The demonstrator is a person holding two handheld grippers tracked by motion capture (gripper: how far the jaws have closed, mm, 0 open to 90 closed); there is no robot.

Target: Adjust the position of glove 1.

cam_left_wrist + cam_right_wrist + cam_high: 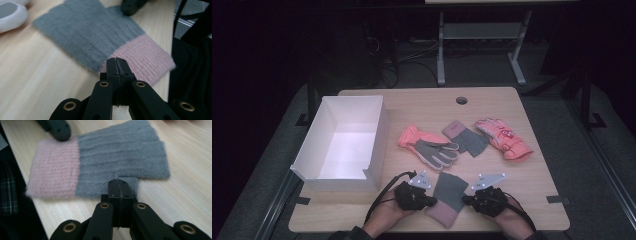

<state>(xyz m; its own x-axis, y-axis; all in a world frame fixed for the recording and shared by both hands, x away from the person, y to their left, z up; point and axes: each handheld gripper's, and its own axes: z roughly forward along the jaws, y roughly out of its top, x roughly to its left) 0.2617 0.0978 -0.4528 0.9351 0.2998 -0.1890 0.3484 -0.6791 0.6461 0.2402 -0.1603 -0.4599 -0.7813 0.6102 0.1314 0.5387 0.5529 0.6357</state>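
White box (343,145) at the counter's left edge empty; four gloves out, both grippers' jaws pinched on near-edge grey-pink knit glove (449,192): left gripper (428,201), right gripper (469,199).

A white open-topped box (379,131) is sitting at the wooden table's (522,172) 9 o'clock edge. An orange glove with a grey palm (428,146) is lying near the centre. A grey knit glove with a pink cuff (466,138) is lying just at its 3 o'clock, touching it. A pink glove (504,138) is lying farther along at 3 o'clock. A round hole (461,100) is showing at the tabletop's 12 o'clock. Cables (404,59) are trailing across the floor beyond.
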